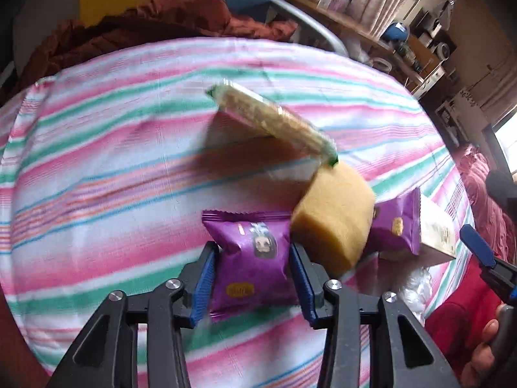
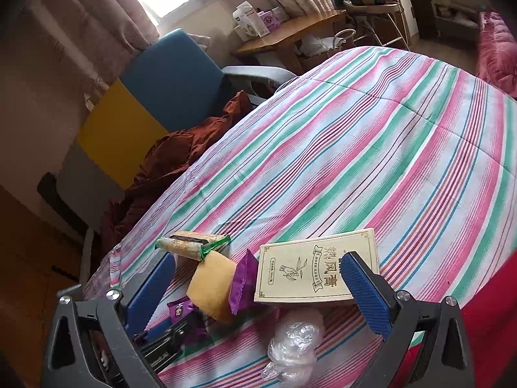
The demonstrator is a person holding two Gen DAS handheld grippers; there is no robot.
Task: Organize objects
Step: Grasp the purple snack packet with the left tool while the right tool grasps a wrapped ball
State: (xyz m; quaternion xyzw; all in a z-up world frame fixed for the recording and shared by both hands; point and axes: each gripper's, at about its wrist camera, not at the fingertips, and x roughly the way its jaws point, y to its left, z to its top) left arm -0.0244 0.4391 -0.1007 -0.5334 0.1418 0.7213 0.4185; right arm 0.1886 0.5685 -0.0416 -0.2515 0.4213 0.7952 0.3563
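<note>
My left gripper (image 1: 252,271) is shut on a purple snack packet (image 1: 252,262), held just above the striped bedspread (image 1: 97,168). Right of it lie a yellow sponge (image 1: 336,216), a second purple packet (image 1: 395,226) and a cream booklet-like box (image 1: 436,232). A cereal bar in clear green-ended wrap (image 1: 271,119) leans on the sponge. My right gripper (image 2: 258,287) is open and empty, hovering over the sponge (image 2: 213,284), the second purple packet (image 2: 240,281) and the cream box (image 2: 313,268). The held packet (image 2: 181,310) and the cereal bar (image 2: 190,244) also show there.
A crumpled clear plastic bag (image 2: 294,346) lies at the bed's near edge. A brown blanket (image 2: 168,161) is heaped at the far side by a blue and yellow chair (image 2: 168,77). A wooden desk (image 2: 290,32) with boxes stands beyond the bed.
</note>
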